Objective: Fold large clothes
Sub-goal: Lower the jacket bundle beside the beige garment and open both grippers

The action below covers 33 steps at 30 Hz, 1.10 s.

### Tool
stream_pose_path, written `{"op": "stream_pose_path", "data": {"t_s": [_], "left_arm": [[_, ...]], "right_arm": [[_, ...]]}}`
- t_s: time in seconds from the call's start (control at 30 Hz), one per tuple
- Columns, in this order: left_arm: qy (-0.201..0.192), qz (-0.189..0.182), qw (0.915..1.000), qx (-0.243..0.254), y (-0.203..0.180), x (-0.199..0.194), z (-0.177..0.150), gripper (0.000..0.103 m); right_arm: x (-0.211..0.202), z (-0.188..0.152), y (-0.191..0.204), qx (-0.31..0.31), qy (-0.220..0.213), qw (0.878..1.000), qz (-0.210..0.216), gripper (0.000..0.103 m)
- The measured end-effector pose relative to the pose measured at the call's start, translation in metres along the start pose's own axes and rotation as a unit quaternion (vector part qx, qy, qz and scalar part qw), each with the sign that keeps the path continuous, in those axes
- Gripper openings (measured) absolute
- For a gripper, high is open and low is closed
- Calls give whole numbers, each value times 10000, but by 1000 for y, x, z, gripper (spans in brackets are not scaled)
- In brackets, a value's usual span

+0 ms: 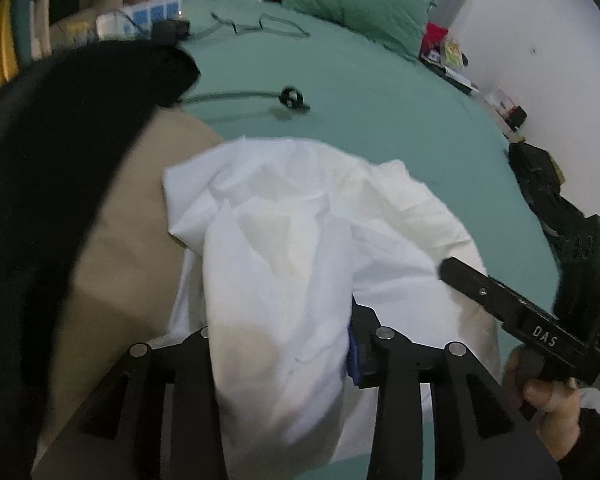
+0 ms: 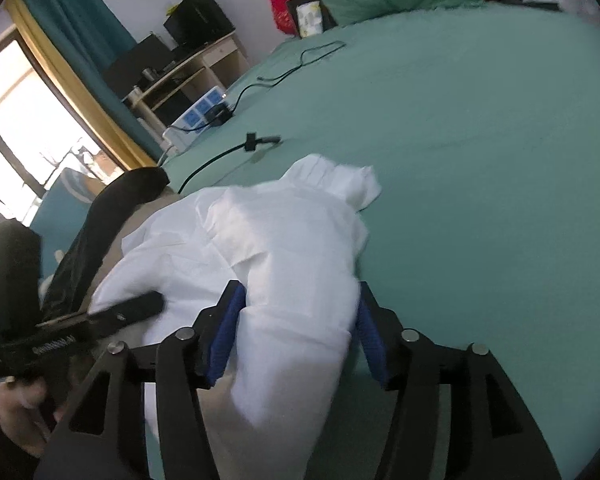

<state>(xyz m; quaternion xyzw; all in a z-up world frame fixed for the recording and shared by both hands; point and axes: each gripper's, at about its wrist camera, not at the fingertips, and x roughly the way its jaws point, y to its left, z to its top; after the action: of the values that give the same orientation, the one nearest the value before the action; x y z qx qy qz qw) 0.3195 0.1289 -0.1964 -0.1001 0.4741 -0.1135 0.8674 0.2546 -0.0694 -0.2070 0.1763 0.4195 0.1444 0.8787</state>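
— Where's the garment?
— The white garment [image 2: 284, 248] lies crumpled on the green bed [image 2: 480, 140]. My right claw [image 2: 300, 332] pinches a bunch of it between blue pads.
— And the left?
— My left claw [image 1: 284, 344] grips another fold.

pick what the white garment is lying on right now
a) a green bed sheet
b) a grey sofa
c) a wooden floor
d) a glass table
a: the white garment is spread over the green bed sheet, with the right gripper and the left gripper each holding a bunch of its fabric between the fingers.
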Motion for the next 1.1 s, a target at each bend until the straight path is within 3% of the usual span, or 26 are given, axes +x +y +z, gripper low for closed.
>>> {"op": "stream_pose_path", "data": {"t_s": [0.13,0.33,0.5,0.83,1.1], "left_arm": [[-207,258,9991,266,-13,-22,-16,40],[245,520,9983,15,4,-15,-42,43],[244,688,9973,80,-1,-28,-46,43],[-135,911,9957,-75,-11,-76,-72,43],[-565,1046,9929,4,-46,-125,-105,43]], "right_arm": [[-28,-5,-3,-148,-149,9993,-313,58],[-32,-21,-8,-557,191,9955,-738,68],[-38,-22,-5,-612,292,9937,-892,70],[-74,-39,4,-816,430,9893,-1127,70],[-123,-57,-1,-712,392,9877,-1336,70]]}}
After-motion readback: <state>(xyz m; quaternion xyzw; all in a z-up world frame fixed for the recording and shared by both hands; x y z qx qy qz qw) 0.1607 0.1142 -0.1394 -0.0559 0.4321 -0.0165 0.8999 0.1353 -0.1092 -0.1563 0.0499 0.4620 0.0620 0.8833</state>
